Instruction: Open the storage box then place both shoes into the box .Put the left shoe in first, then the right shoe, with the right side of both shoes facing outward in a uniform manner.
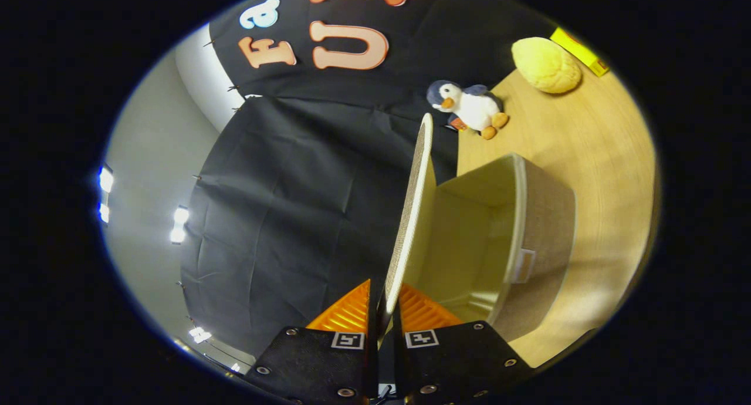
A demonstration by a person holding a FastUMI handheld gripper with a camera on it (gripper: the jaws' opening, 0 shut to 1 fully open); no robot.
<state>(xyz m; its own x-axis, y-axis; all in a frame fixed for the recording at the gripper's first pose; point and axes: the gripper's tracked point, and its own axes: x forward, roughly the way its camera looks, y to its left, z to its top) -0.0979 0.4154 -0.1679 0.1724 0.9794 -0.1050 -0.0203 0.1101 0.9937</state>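
Storage box (543,229) open just beyond gripper (384,302), its raised lid (413,205) clamped between both fingers.

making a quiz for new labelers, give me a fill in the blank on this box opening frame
1. The gripper is shut on the edge of the box's ____.
2. The storage box stands open on the wooden table, and its inside holds ____ shoes.
3. The plush toy beyond the box is a ____.
4. The round cushion past the toy is ____ in colour.

Missing words: lid; no; penguin; yellow
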